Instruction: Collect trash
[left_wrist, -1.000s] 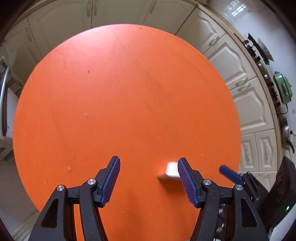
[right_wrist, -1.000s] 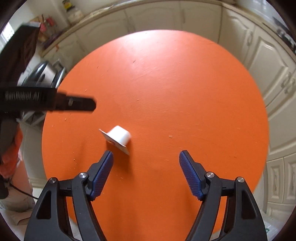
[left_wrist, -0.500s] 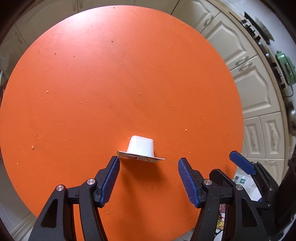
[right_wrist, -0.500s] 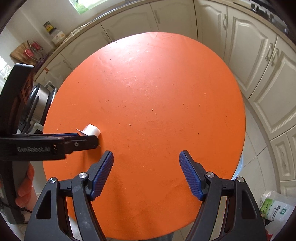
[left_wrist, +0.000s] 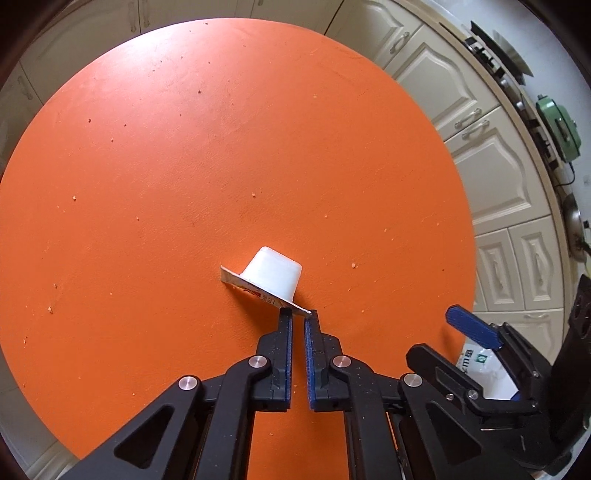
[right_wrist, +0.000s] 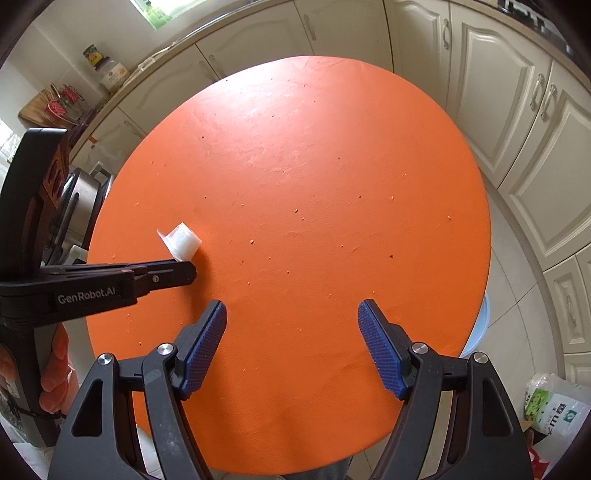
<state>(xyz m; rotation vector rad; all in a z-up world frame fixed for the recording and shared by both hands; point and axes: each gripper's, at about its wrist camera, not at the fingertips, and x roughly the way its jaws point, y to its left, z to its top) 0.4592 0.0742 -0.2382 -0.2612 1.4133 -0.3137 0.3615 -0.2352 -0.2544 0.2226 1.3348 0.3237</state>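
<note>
A small white plastic cup (left_wrist: 273, 271) lies upside down on the round orange table (left_wrist: 184, 147), its peeled foil lid sticking out under it. My left gripper (left_wrist: 299, 314) is right in front of the cup, its jaws closing down to a narrow slit and pinching the lid's near corner. From the right wrist view the cup (right_wrist: 183, 242) sits at the table's left, with the left gripper (right_wrist: 184, 271) touching its lid from the left. My right gripper (right_wrist: 291, 325) hangs open over the near table with nothing between its fingers. One blue pad (left_wrist: 471, 328) of it shows in the left wrist view.
Crumbs dot the table (right_wrist: 314, 166). Cream cabinets (right_wrist: 517, 129) ring the room. A printed plastic bag (right_wrist: 554, 410) lies on the floor at the right, a pale blue bin (right_wrist: 480, 325) peeks out under the table edge, and a steel appliance (right_wrist: 81, 206) stands at the left.
The left jaws have gone from wide open to nearly together on the cup's foil lid. Both grippers slid across the table earlier, then held still; the right stays open.
</note>
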